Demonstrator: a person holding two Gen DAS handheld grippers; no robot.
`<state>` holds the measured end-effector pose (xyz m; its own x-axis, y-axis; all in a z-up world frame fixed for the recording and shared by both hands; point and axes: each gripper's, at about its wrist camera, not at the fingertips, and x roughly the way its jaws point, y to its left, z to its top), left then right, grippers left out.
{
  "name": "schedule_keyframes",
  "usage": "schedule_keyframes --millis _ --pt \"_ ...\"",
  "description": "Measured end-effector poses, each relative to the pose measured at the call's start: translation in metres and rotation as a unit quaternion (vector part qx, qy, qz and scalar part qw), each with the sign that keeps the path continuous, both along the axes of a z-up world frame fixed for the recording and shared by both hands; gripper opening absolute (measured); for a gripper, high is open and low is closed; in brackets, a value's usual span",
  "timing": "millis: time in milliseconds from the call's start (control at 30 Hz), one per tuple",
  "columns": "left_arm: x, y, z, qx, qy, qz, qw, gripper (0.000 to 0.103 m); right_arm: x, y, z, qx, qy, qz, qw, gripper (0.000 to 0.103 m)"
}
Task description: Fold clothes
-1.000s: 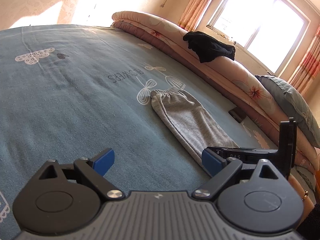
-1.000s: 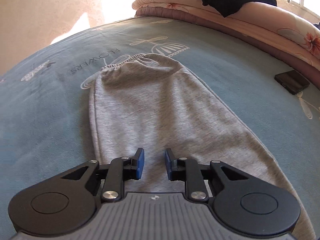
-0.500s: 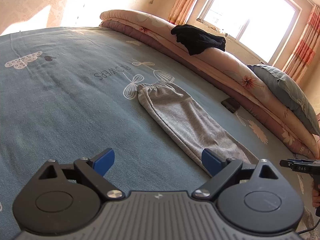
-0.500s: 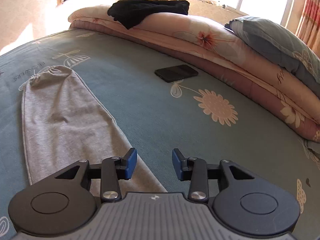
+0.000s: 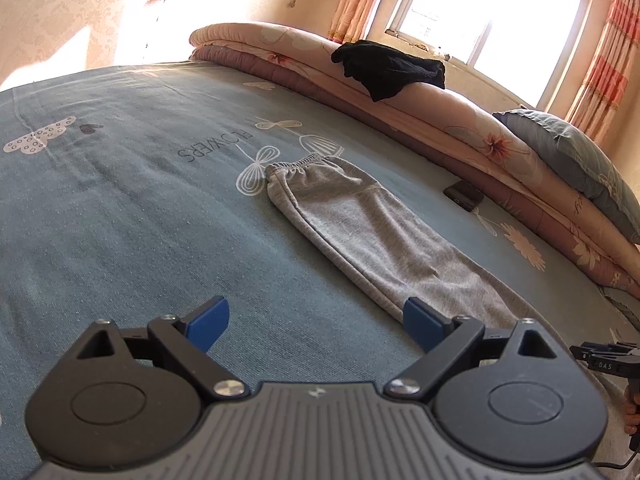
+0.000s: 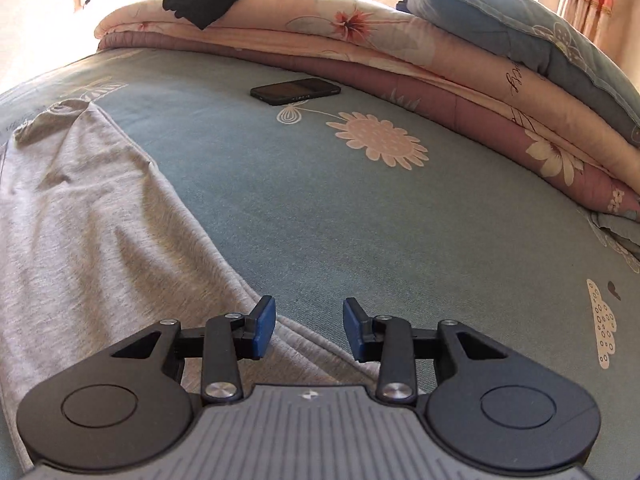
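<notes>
The grey trousers [image 5: 372, 236] lie flat on the bed [image 5: 120, 208], already folded lengthwise into one long strip whose long axis runs from the elastic waistband at about 12 o'clock in the left wrist view down to the leg end at about 4 o'clock, near the cameras. The left gripper [image 5: 316, 320] hovers over bare sheet with its fingers wide apart and empty; the strip's near end lies just past its right finger, toward 3 o'clock. The right gripper [image 6: 309, 330] sits closer to the cloth: its fingers have just been opening and now stand partly apart with nothing pinched, the trousers' right edge passing under its left finger and the bulk of the fabric spreading toward 9 to 10 o'clock. By my judgement the right hand is nearer for taking the leg end and carrying it up the long axis toward the waistband.
</notes>
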<state>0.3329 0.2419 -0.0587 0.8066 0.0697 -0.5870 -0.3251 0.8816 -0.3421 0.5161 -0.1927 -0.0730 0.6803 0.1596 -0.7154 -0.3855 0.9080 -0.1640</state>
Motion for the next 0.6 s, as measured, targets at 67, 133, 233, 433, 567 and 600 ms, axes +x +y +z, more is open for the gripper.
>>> schedule_keyframes --millis 67,133,233,433,567,600 --pt "0.000 0.000 0.000 0.000 0.000 0.000 1.0000 0.094 -0.008 0.010 -0.006 -0.026 -0.002 0.022 0.999 0.042" --pt "0.000 -0.001 -0.001 0.001 0.001 0.000 1.0000 0.094 -0.015 0.019 -0.012 -0.059 -0.007 0.043 0.997 0.042" --pt "0.000 -0.002 0.000 0.002 0.001 -0.001 1.0000 0.094 -0.017 0.027 -0.015 -0.088 -0.008 0.058 0.994 0.042" --pt "-0.001 -0.001 0.000 0.001 -0.001 0.000 1.0000 0.094 -0.002 0.014 0.013 -0.028 -0.035 0.047 0.998 0.042" --pt "0.000 -0.002 0.000 0.004 0.001 -0.001 1.0000 0.094 0.015 0.004 0.007 -0.028 -0.006 0.040 0.999 0.042" --pt "0.000 -0.002 -0.001 0.003 0.000 -0.002 1.0000 0.094 0.015 0.004 0.002 -0.035 0.004 0.049 0.998 0.042"
